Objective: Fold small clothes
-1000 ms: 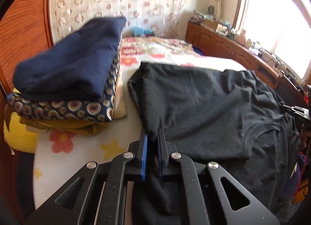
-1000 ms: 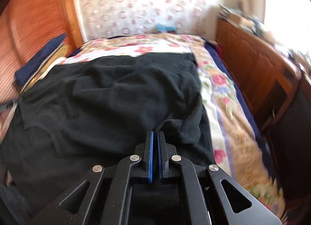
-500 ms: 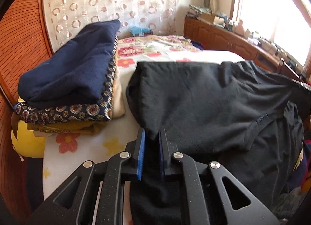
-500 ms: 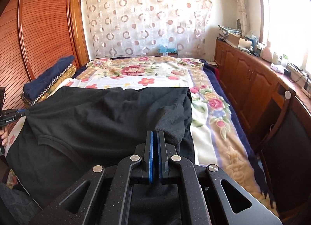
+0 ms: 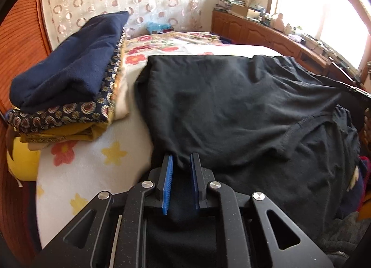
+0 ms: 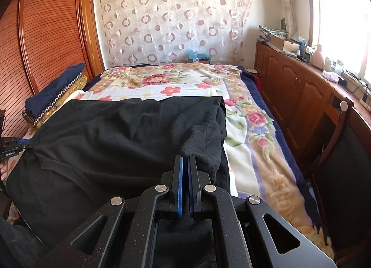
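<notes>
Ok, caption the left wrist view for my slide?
Left gripper easing open around black cotton T-shirt on floral bedspread.

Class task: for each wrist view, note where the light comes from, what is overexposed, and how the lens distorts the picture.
Left wrist view: the window at upper right is blown out, the black shirt stays readable, and the corners are black. Right wrist view: the window on the right glares white, and the wardrobe bows from fisheye distortion.
</notes>
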`<state>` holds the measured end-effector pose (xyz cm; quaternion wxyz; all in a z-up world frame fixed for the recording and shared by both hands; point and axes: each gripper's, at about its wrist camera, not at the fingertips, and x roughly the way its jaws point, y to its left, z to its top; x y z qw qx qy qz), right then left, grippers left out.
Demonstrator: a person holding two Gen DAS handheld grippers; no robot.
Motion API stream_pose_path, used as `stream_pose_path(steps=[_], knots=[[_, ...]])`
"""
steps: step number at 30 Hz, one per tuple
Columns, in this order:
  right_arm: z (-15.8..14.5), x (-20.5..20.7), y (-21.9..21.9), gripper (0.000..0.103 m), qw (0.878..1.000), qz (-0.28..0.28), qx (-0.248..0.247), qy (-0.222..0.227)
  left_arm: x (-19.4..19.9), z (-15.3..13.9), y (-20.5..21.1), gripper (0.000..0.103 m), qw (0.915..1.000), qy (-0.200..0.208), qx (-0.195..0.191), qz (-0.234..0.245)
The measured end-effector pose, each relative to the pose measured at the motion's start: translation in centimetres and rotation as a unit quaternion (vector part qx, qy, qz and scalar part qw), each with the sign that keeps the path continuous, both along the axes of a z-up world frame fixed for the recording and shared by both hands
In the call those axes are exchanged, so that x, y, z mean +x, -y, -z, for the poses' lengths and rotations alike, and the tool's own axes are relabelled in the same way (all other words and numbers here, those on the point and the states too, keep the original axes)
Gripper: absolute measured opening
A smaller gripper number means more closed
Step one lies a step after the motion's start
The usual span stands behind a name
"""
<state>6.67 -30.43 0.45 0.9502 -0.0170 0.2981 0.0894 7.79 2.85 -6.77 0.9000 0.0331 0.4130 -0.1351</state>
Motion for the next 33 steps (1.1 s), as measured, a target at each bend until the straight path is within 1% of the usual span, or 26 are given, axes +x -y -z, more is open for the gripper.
stream_pose_path(steps=[3,6,8,11,18,19,20,21,22,24,25,30,33], knots=[[0.2,0.2,-0.1,0.003,1.0,0.001,0.0,-0.003,0.0,0.3,0.2,0.016,1.0,-0.006,-0.002,0.001],[0.5,0.4,-0.2,0.003,1.0,0.002,0.001,-0.006,1.0,0.6,-0.1,0.016,0.9996,-0.016,0.004,-0.021],[0.5,0.4,-0.1,0.003,1.0,0.002,0.001,-0.008,1.4,0.6,-0.5,0.02,0.9994,-0.02,-0.012,-0.025],[0.5,0.5,-0.1,0.003,1.0,0.002,0.001,-0.01,1.8,0.5,-0.8,0.026,0.9991,-0.019,-0.02,-0.032],[0.8,0.7,0.1,0.003,1.0,-0.001,0.002,-0.017,3.3,0.5,-1.2,0.026,0.9978,-0.014,-0.048,-0.045],[0.8,0.7,0.0,0.003,1.0,-0.001,0.001,-0.018,3.3,0.5,-1.2,0.019,0.9977,-0.008,-0.053,-0.042],[0.7,0.6,0.0,0.003,1.0,-0.002,0.001,-0.017,3.2,0.4,-1.2,0.005,0.9977,-0.002,-0.054,-0.042],[0.6,0.6,0.0,0.003,1.0,-0.003,0.001,-0.014,3.1,0.2,-1.3,0.004,0.9976,0.001,-0.054,-0.044],[0.4,0.4,0.0,0.003,1.0,-0.005,0.003,-0.009,2.8,-0.2,-1.3,0.003,0.9973,0.011,-0.057,-0.045],[-0.1,0.1,0.1,0.003,1.0,-0.007,0.007,0.001,1.7,-1.3,-1.4,0.002,0.9965,0.034,-0.06,-0.048],[-0.5,-0.2,0.2,0.003,1.0,-0.006,0.008,0.008,1.0,-2.2,-1.5,0.002,0.9954,0.046,-0.069,-0.047],[-3.0,-2.2,0.5,0.003,0.999,-0.013,0.014,0.04,-3.0,-6.0,-1.6,0.002,0.9905,0.099,-0.087,-0.041],[-4.5,-4.0,0.7,0.003,0.998,-0.017,0.012,0.057,-5.0,-7.4,-1.8,0.002,0.9879,0.117,-0.094,-0.04]])
